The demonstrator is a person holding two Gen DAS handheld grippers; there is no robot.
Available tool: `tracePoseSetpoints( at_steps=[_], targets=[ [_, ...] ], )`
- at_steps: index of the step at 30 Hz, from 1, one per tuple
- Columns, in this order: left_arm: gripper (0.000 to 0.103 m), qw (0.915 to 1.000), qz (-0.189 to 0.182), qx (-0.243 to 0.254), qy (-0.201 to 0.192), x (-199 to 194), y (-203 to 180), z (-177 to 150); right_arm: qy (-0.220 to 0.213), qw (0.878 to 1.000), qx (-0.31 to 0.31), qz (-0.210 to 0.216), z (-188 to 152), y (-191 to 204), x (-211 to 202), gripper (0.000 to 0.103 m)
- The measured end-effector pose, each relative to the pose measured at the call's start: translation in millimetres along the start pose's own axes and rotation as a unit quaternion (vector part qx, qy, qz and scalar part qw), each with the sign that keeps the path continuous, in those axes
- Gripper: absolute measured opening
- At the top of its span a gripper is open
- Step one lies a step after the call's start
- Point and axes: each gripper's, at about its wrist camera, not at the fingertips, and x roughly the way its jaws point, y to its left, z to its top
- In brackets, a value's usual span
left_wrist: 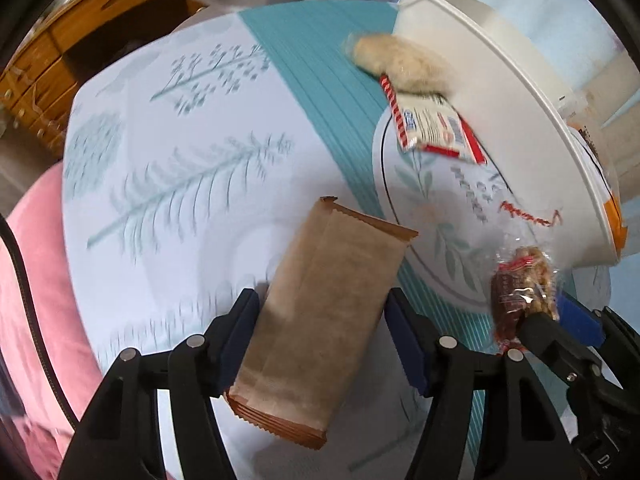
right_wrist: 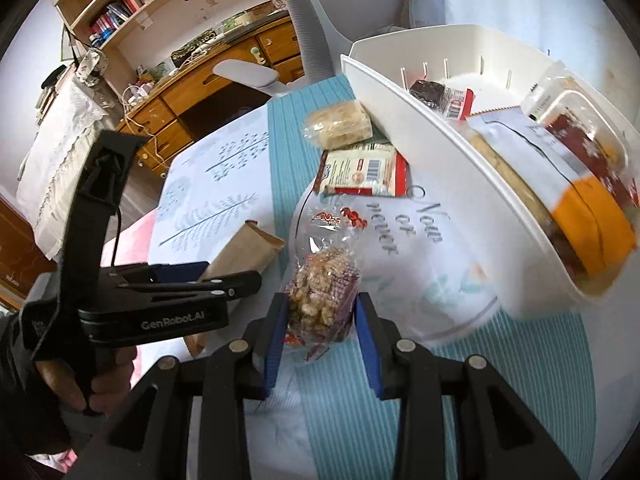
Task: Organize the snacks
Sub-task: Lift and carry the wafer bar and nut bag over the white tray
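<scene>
While several snacks already sit in the white bin (right_wrist: 400,120), the right hand-held gripper (right_wrist: 322,316) clasps a nut bag (right_wrist: 320,296); the left hand-held gripper (left_wrist: 320,328) straddles, unclenched, a brown packet (left_wrist: 320,320) on the bench (left_wrist: 180,240).

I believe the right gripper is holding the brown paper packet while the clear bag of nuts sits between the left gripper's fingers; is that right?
Not quite: the sides are swapped. The right wrist view shows the right gripper holding the clear bag of nuts; the left wrist view shows the brown paper packet between the left gripper's fingers.
</scene>
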Motion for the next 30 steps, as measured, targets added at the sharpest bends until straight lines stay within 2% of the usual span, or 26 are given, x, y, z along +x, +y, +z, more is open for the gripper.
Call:
tracePoseSetpoints(
  at_steps=[8,13,23,30],
  targets=[
    [0.059,0.9995,-0.011,-0.026,-0.014,-32.4,-23.2,-43.8,-0.011,1.0,0.009,0.004,-22.0,-7.3,-44.9,0.034],
    [0.057,0.9972,-0.045,-0.053,-0.026,-50.3,-38.4,-55.0,-0.029,1.0,0.005,-0.007,-30.9,-13.8,-73.9,0.034],
    [0.053,0.992,-0.058,-0.078,-0.08,-115.1,-63.1,-60.3,-0.059,0.998,-0.006,-0.003,-29.1,-29.8,-114.2,0.034],
    [0.052,0.9857,-0.051,-0.099,-0.126,-154.7,-86.8,-52.8,-0.054,0.998,-0.036,0.021,-8.1,-49.7,-127.4,0.034]
  ],
)
